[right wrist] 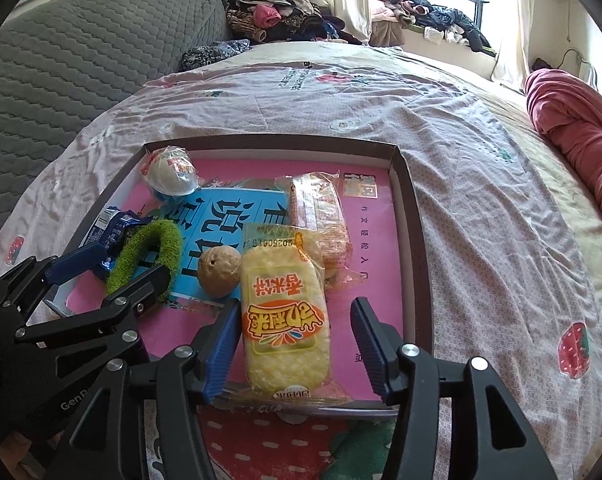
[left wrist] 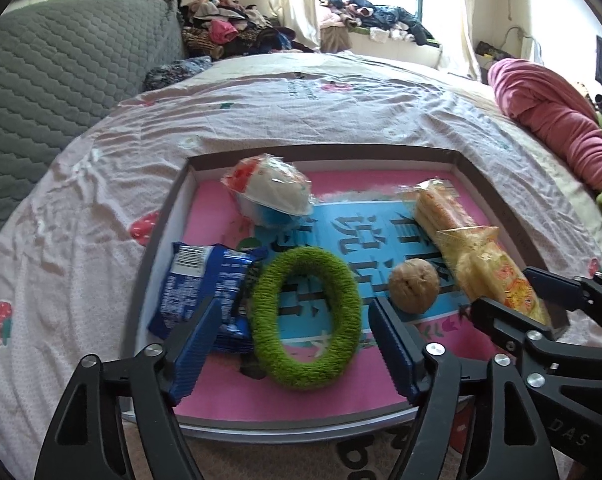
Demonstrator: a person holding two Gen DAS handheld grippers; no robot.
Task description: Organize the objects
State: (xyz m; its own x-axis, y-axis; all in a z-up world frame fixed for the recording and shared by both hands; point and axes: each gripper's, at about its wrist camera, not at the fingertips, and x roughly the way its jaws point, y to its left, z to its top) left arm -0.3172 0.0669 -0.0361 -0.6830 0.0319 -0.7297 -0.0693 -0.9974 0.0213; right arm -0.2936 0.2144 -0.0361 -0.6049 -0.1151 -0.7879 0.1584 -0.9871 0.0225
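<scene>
Both grippers spread, gripping nothing: left gripper (left wrist: pixel 297 344) straddles green ring (left wrist: pixel 305 318), right gripper (right wrist: pixel 295 344) straddles yellow pack (right wrist: pixel 283 320), all inside tray (right wrist: pixel 415 240). Risk: walnut (right wrist: pixel 220 272) beside ring rolls if nudged.

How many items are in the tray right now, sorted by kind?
Wrapped snack packs: 4 — blue packet, white-and-red round pack, orange cracker pack, yellow rice cracker
Green ring: 1
Walnut: 1
Total: 6
</scene>
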